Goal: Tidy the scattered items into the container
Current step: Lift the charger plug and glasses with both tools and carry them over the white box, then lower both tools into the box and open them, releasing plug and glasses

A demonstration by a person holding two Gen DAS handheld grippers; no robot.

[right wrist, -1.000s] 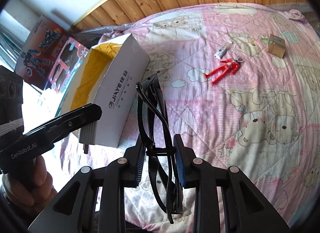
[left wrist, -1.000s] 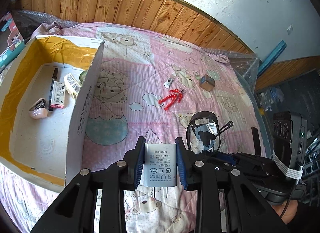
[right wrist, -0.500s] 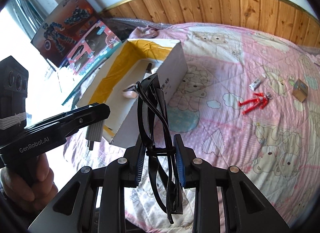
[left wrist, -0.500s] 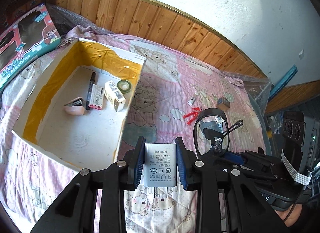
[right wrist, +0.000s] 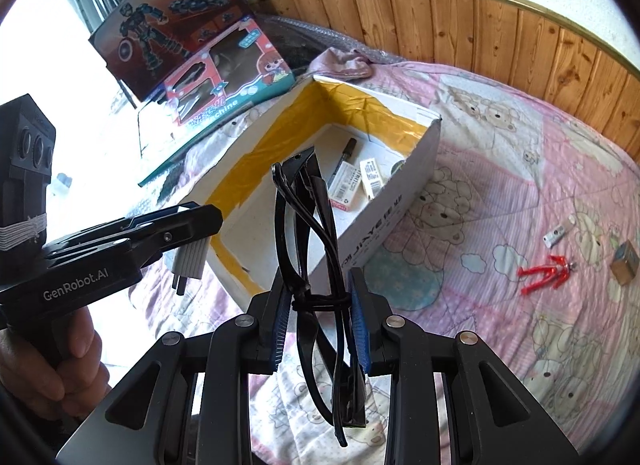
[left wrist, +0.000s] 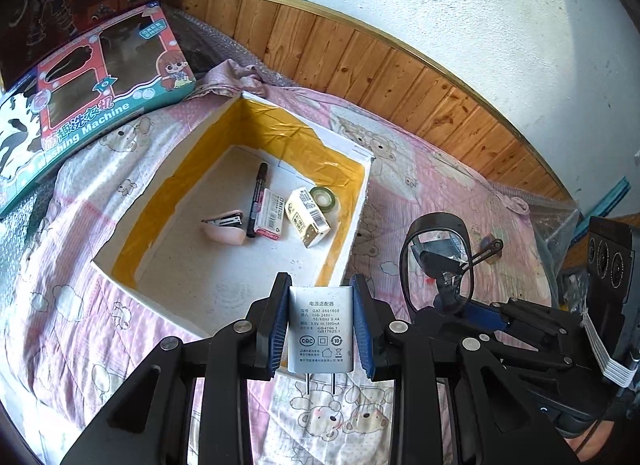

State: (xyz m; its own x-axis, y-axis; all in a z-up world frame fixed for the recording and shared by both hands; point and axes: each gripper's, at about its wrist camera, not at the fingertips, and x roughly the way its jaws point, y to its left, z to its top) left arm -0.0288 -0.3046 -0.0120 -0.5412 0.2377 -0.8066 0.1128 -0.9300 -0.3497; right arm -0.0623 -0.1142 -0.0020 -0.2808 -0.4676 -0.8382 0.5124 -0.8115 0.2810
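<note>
Both grippers have travelled toward the white cardboard box [left wrist: 362, 201] since the earlier frames, so its open interior now fills the centre of each wrist view rather than the left margin. Left gripper [left wrist: 321, 329]: jaws closed on a white power adapter [left wrist: 320, 331], label facing the camera, prongs pointing toward 6 o'clock, held just short of the box's near wall. Right gripper [right wrist: 318, 319]: jaws closed on a pair of folded black glasses [right wrist: 310, 233], standing roughly upright, the frame rising toward 12 o'clock in front of the box's near corner. In the left wrist view this right gripper [left wrist: 486, 313] enters from 3 o'clock, one lens of the glasses showing as a dark oval.

Box contents, left wrist view: a black marker [left wrist: 257, 199]; a pink stapler [left wrist: 224, 227] at its 7 o'clock, touching its lower end; a white-and-red carton [left wrist: 271, 215] just beside the marker at 3 o'clock; a cream carton [left wrist: 309, 217] farther toward 3 o'clock; a roll of green tape [left wrist: 323, 197] near the right wall. Yellow tape lines the inner walls.

Items outside the box, on the pink bear-print quilt [right wrist: 500, 169], right wrist view, at 3 o'clock: a red toy figure [right wrist: 544, 273], a small white-and-silver object [right wrist: 554, 236], and a small brown box [right wrist: 624, 263]. Two toy cartons [right wrist: 228, 81] stand at 11 o'clock beyond the box. A hand [right wrist: 48, 365] grips the left gripper's handle.
</note>
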